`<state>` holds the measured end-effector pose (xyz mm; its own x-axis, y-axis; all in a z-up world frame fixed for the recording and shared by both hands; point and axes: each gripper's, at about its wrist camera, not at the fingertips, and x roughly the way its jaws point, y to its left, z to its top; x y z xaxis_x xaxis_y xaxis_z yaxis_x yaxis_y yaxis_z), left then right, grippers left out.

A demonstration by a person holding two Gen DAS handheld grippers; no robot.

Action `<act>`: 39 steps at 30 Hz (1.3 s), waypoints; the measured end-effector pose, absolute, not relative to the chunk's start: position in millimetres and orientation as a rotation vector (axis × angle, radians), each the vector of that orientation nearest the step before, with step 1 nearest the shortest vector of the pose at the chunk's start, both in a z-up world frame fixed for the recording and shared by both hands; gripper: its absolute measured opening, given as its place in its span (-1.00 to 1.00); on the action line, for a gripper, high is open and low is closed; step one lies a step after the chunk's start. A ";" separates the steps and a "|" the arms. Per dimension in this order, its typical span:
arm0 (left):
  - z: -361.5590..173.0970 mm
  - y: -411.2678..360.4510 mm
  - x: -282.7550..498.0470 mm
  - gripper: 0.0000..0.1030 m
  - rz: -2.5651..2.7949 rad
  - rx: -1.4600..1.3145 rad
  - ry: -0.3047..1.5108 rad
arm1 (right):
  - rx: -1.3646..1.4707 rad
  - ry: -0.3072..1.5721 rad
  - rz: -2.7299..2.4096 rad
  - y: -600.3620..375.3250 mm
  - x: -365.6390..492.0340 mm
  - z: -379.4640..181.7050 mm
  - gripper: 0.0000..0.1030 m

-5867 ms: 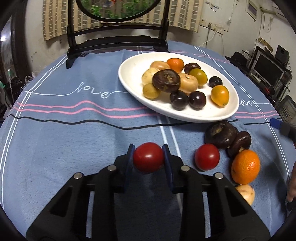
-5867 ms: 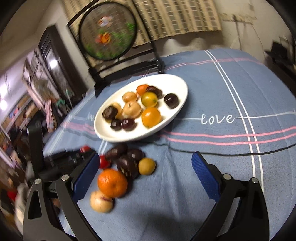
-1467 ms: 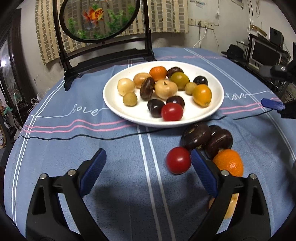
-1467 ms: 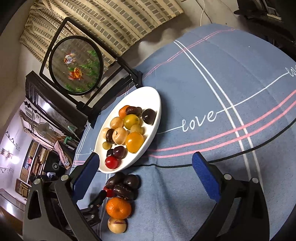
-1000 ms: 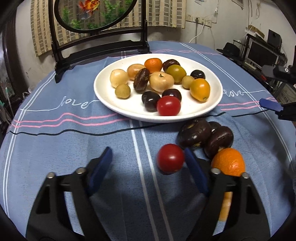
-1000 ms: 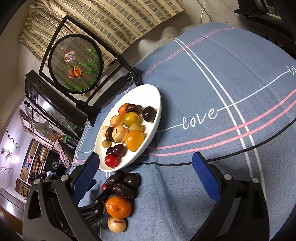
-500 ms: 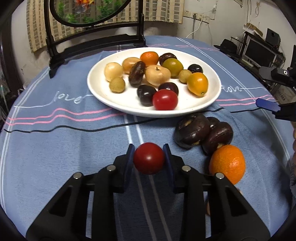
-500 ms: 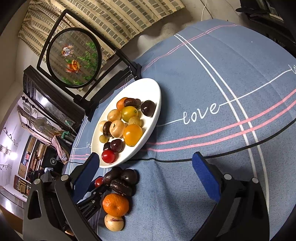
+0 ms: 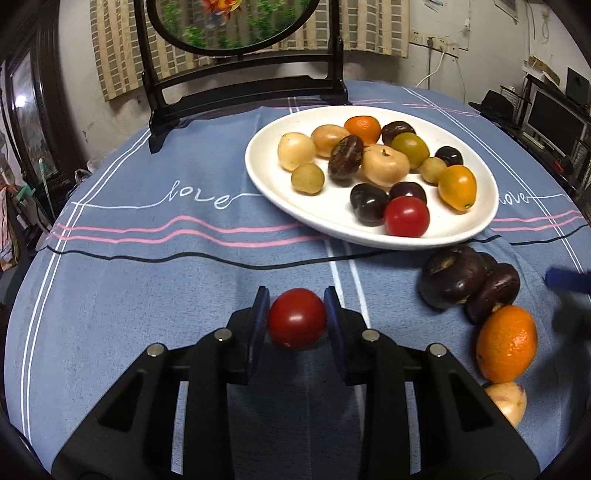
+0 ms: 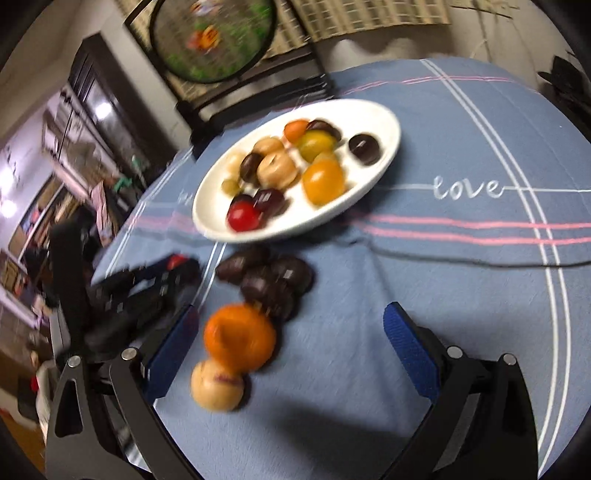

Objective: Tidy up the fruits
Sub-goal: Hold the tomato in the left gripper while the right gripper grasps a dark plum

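Note:
My left gripper [image 9: 295, 317] is shut on a red tomato [image 9: 296, 318] and holds it above the blue tablecloth, short of the white oval plate [image 9: 332, 218]. The plate holds several fruits, among them another red tomato [image 9: 406, 216]. On the cloth right of the left gripper lie dark brown fruits [image 9: 452, 277], an orange [image 9: 506, 343] and a pale peach [image 9: 506, 402]. My right gripper [image 10: 291, 336] is open and empty, its view blurred, with the orange [image 10: 239, 336] and peach [image 10: 217, 384] between its fingers near the left pad.
A black stand with a round fish picture [image 9: 240, 22] stands behind the plate at the table's far edge. The round table carries a blue cloth [image 9: 147, 266] with pink and white stripes. Shelves and monitors stand around the table.
My left gripper closed on the loose tomato and has lifted it and drawn back to the left. My right gripper has swung down towards the orange and peach.

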<state>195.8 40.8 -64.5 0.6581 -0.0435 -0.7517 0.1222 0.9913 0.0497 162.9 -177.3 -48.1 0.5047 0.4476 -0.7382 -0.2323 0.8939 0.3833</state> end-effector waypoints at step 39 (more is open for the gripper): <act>-69.5 40.0 197.6 -0.18 -0.107 0.092 0.884 | -0.010 0.851 0.309 -171.4 140.6 -50.7 0.81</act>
<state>197.6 40.0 -69.5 0.6293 -0.0556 -0.7751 0.1313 0.9907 0.0356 140.6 -171.4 -50.7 0.6174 0.2648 -0.7408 -0.2724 0.9554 0.1144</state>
